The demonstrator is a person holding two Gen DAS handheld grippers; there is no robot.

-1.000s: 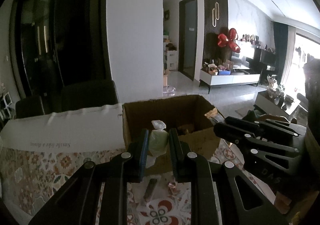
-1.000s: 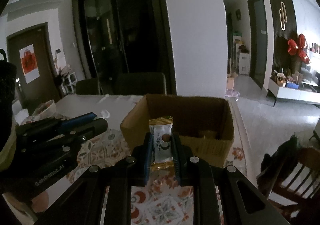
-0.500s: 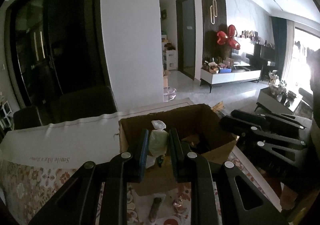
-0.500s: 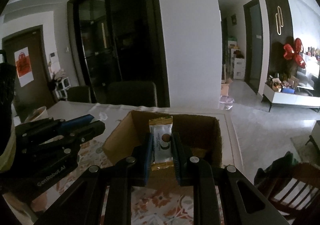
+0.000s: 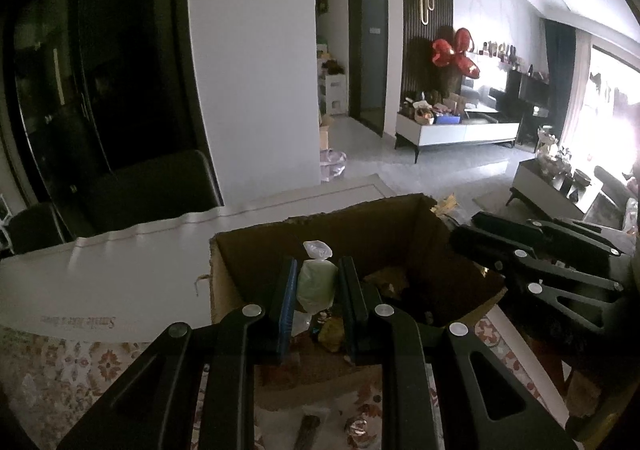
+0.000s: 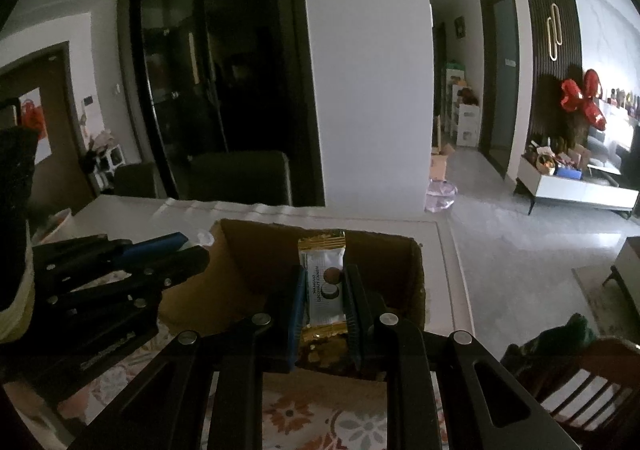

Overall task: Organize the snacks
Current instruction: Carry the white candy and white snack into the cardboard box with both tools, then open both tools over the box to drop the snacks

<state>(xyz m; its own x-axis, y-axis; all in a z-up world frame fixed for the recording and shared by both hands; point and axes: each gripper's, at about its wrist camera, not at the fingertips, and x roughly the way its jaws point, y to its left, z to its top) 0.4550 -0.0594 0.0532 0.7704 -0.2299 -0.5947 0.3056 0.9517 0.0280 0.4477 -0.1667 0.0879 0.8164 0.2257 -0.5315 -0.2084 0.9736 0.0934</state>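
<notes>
Both grippers have closed in over the cardboard box (image 5: 424,226): left gripper (image 5: 316,286) jaws pinch a soft green pouch (image 5: 316,284) mid-body, right gripper (image 6: 324,290) jaws clamp a light, crinkly cookie packet (image 6: 323,282).

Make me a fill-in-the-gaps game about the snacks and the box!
1. The left gripper holds a pale ____ snack bag in its jaws.
2. The right gripper holds a white packet whose two ends are ____.
3. Both snacks hang over an open ____ box.
4. The tablecloth under the box has a ____ pattern.

Missing words: green; gold; cardboard; flower
</notes>
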